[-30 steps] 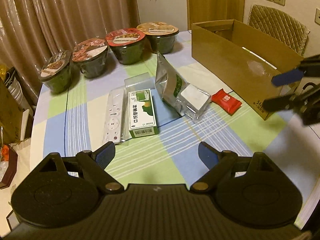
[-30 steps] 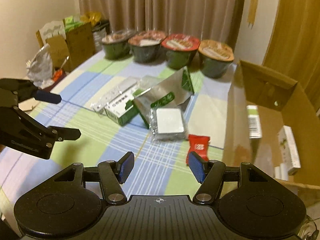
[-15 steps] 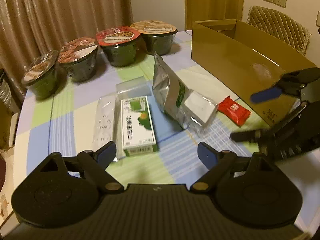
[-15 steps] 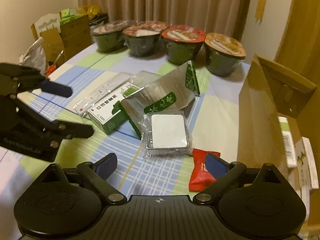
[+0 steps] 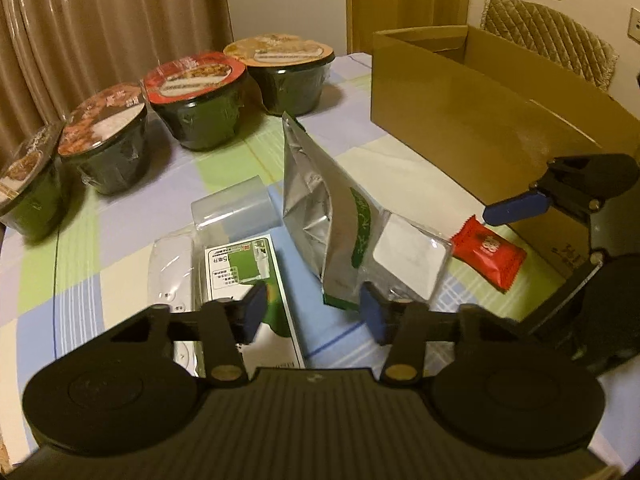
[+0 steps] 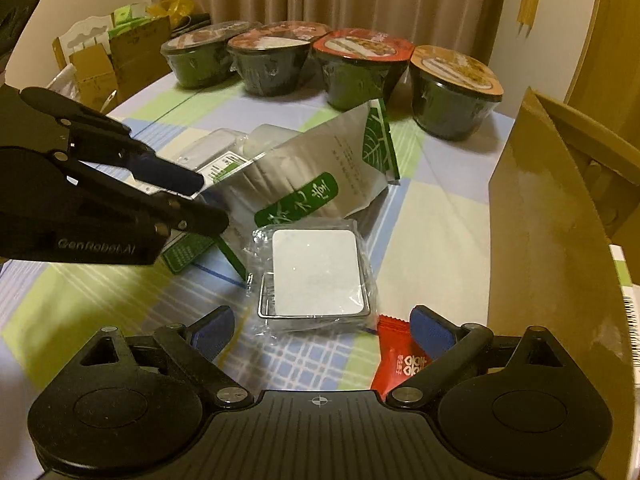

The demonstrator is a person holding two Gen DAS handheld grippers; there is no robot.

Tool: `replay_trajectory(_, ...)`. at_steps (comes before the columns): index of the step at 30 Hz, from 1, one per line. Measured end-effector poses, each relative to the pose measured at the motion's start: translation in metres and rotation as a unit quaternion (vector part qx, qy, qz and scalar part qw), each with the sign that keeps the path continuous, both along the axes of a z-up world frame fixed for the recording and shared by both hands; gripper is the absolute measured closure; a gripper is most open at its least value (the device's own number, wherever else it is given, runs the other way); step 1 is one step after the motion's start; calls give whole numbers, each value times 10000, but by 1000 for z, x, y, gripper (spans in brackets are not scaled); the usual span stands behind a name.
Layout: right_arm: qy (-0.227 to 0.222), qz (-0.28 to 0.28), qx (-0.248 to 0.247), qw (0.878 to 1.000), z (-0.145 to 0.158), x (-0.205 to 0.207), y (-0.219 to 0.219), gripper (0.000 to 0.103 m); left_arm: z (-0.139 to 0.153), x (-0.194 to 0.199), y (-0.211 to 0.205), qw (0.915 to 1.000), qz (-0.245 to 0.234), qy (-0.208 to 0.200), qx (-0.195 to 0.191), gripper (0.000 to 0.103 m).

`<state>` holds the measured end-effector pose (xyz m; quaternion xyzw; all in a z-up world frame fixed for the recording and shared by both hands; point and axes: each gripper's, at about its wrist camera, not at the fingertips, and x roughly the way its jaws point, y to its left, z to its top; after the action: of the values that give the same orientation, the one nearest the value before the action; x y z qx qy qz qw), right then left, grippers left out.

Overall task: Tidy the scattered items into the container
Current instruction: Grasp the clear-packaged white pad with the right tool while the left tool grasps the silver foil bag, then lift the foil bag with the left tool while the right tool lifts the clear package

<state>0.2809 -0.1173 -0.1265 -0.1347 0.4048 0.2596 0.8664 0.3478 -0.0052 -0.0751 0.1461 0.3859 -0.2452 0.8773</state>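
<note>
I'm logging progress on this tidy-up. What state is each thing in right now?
left gripper: open, empty
right gripper: open, empty
cardboard box: open-topped
silver pouch: on the table
green box: lying flat
red packet: lying flat
noodle bowls: lidded, upright

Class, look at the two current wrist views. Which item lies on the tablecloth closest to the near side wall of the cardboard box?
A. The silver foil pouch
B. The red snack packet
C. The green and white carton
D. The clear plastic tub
B. The red snack packet lies just beside the cardboard box wall, while the pouch, carton and clear tub sit farther across the tablecloth.
</note>
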Motion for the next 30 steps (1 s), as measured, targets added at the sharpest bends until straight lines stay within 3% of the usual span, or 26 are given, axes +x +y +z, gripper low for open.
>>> replay_trajectory(2,10,7,13,10000,-2,3,1,4,-3,4,0,9999,31,56,-82,81)
replay_trajectory(3,18,9,21,10000,-2,5,1,4,-3,5,1,9999,38,81,-136,93)
replay_trajectory(7,7,5,65,10000,-2,12,5,4,1,-3,1,9998,3,-39,-198,103)
replay_trajectory(10,15,14,46,10000,-2,16,8,4,7,-17,1,9999,-69,-115,-84,103)
replay_trajectory(20,145,82,-143,9998,-16,25,16,4,23,-84,46,9983,283,102,-509,103)
replay_trajectory(22,173,68,-175,9997,-17,25,16,22,22,-83,48,9981,299,118,-528,103)
replay_trajectory(25,186,76,-235,9995,-17,22,17,30,21,-69,47,9972,386,146,-624,93)
replay_trajectory(27,189,52,-257,9995,-16,20,16,31,21,-58,44,9970,405,95,-659,76)
replay_trajectory(30,207,-9,-268,9994,-14,12,13,32,18,-42,34,9971,380,50,-653,69)
